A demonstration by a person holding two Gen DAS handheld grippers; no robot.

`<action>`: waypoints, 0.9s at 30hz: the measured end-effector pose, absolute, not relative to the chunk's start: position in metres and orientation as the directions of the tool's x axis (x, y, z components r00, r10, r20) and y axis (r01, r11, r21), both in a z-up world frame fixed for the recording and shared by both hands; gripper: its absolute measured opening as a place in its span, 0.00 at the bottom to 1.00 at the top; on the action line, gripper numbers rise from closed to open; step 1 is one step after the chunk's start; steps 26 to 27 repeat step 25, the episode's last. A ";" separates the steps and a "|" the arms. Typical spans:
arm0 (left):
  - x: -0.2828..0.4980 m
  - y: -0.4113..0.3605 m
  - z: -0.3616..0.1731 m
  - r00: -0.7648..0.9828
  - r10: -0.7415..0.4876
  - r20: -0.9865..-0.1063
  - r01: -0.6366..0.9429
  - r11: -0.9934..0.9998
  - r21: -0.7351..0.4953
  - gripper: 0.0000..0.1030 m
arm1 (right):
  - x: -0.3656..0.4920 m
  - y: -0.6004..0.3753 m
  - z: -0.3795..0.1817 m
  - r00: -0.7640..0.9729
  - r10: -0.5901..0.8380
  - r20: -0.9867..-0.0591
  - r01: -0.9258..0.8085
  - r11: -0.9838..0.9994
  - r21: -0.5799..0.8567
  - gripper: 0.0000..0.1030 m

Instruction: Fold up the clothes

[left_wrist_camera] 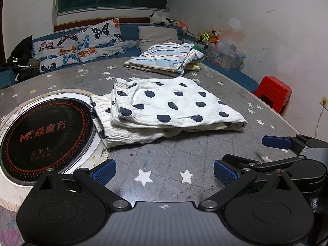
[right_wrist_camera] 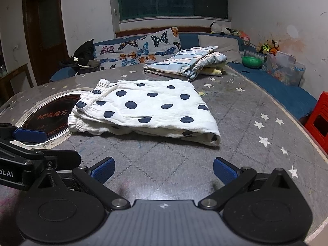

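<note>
Folded dotted shorts (left_wrist_camera: 164,108) — both hand-held grippers (left_wrist_camera: 164,172) (right_wrist_camera: 164,172) spread, empty.

Black tongs (left_wrist_camera: 164,171), blue ribbed pads (left_wrist_camera: 104,171), silver rivets.

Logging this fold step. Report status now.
Left hand-held gripper open, empty; right hand-held gripper open, empty. Polka-dot garment lies folded on table, waistband overlapping the induction cooktop. Nothing between grippers and garment.
</note>
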State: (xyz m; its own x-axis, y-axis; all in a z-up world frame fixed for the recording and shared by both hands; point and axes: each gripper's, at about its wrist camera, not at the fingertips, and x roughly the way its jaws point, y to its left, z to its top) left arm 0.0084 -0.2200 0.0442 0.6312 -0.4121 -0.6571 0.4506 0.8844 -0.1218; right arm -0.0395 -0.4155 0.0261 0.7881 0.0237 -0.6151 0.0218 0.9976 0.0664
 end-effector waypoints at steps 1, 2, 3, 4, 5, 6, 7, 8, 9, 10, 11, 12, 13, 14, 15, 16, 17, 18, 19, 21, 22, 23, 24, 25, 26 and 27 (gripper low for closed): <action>0.008 -0.220 0.044 0.631 -0.413 -0.656 0.451 0.884 -0.122 1.00 | -0.040 -0.415 0.026 0.788 0.024 -0.615 0.022 0.998 0.066 1.00; 0.007 -0.220 0.045 0.632 -0.414 -0.655 0.452 0.884 -0.123 1.00 | -0.041 -0.415 0.027 0.789 0.023 -0.614 0.022 0.998 0.066 1.00; 0.007 -0.219 0.045 0.632 -0.415 -0.655 0.452 0.883 -0.123 1.00 | -0.042 -0.415 0.027 0.789 0.023 -0.614 0.021 0.998 0.065 1.00; 0.006 -0.219 0.045 0.632 -0.416 -0.654 0.453 0.883 -0.124 1.00 | -0.042 -0.414 0.027 0.790 0.024 -0.613 0.020 0.998 0.065 1.00; 0.005 -0.219 0.045 0.633 -0.416 -0.653 0.453 0.883 -0.124 1.00 | -0.043 -0.414 0.028 0.790 0.024 -0.612 0.020 0.998 0.065 1.00; 0.005 -0.219 0.046 0.634 -0.417 -0.651 0.453 0.883 -0.125 1.00 | -0.043 -0.413 0.028 0.791 0.024 -0.611 0.019 0.998 0.064 1.00; 0.004 -0.218 0.046 0.634 -0.418 -0.650 0.453 0.882 -0.125 1.00 | -0.044 -0.413 0.028 0.791 0.024 -0.611 0.019 0.998 0.063 1.00; 0.004 -0.218 0.046 0.635 -0.419 -0.649 0.454 0.882 -0.125 1.00 | -0.044 -0.413 0.028 0.792 0.024 -0.610 0.018 0.998 0.063 1.00; 0.003 -0.218 0.047 0.636 -0.419 -0.648 0.454 0.882 -0.125 1.00 | -0.044 -0.412 0.029 0.792 0.024 -0.610 0.018 0.998 0.063 1.00; 0.003 -0.217 0.047 0.636 -0.420 -0.647 0.454 0.882 -0.126 1.00 | -0.044 -0.412 0.029 0.793 0.024 -0.609 0.017 0.998 0.062 1.00; 0.003 -0.217 0.047 0.638 -0.420 -0.646 0.454 0.882 -0.126 1.00 | -0.044 -0.411 0.029 0.793 0.024 -0.609 0.017 0.998 0.061 1.00; 0.002 -0.216 0.047 0.638 -0.421 -0.644 0.454 0.882 -0.127 1.00 | -0.045 -0.411 0.029 0.793 0.023 -0.609 0.017 0.998 0.060 1.00; 0.002 -0.216 0.047 0.639 -0.422 -0.643 0.454 0.882 -0.128 1.00 | -0.045 -0.410 0.030 0.792 0.024 -0.609 0.016 0.998 0.059 1.00; 0.002 -0.215 0.047 0.639 -0.423 -0.642 0.454 0.882 -0.129 1.00 | -0.045 -0.410 0.030 0.792 0.024 -0.610 0.015 0.998 0.058 1.00; 0.002 -0.215 0.047 0.640 -0.424 -0.641 0.454 0.881 -0.130 1.00 | -0.045 -0.409 0.030 0.792 0.023 -0.611 0.014 0.998 0.056 1.00; 0.002 -0.215 0.047 0.640 -0.425 -0.640 0.455 0.881 -0.131 1.00 | -0.044 -0.408 0.030 0.791 0.022 -0.611 0.014 0.998 0.054 1.00; 0.002 -0.215 0.047 0.641 -0.427 -0.639 0.455 0.881 -0.132 1.00 | -0.044 -0.408 0.030 0.791 0.022 -0.611 0.014 0.998 0.054 1.00; 0.002 -0.214 0.047 0.640 -0.427 -0.639 0.455 0.881 -0.133 1.00 | -0.044 -0.408 0.030 0.791 0.022 -0.612 0.014 0.998 0.054 1.00; 0.003 -0.214 0.047 0.639 -0.427 -0.640 0.454 0.881 -0.135 1.00 | -0.044 -0.408 0.030 0.791 0.021 -0.612 0.014 0.998 0.053 1.00; 0.003 -0.214 0.047 0.641 -0.422 -0.641 0.449 0.884 -0.133 1.00 | -0.044 -0.407 0.030 0.790 0.021 -0.613 0.014 0.999 0.053 1.00; 0.004 -0.213 0.046 0.642 -0.419 -0.642 0.446 0.885 -0.131 1.00 | -0.044 -0.407 0.030 0.790 0.021 -0.613 0.014 0.999 0.053 1.00; 0.004 -0.213 0.046 0.642 -0.418 -0.643 0.444 0.886 -0.132 1.00 | -0.043 -0.407 0.030 0.789 0.021 -0.614 0.014 0.999 0.053 1.00; 0.004 -0.213 0.046 0.642 -0.417 -0.643 0.443 0.887 -0.133 1.00 | -0.043 -0.407 0.029 0.789 0.021 -0.614 0.014 0.999 0.053 1.00; 0.005 -0.212 0.046 0.642 -0.416 -0.644 0.441 0.887 -0.134 1.00 | -0.043 -0.407 0.029 0.789 0.021 -0.614 0.014 0.999 0.053 1.00; 0.005 -0.212 0.046 0.642 -0.416 -0.644 0.441 0.887 -0.134 1.00 | -0.043 -0.407 0.029 0.789 0.021 -0.614 0.014 0.999 0.053 1.00; 0.005 -0.212 0.046 0.642 -0.416 -0.644 0.441 0.887 -0.134 1.00 | -0.043 -0.407 0.029 0.789 0.021 -0.614 0.014 0.999 0.053 1.00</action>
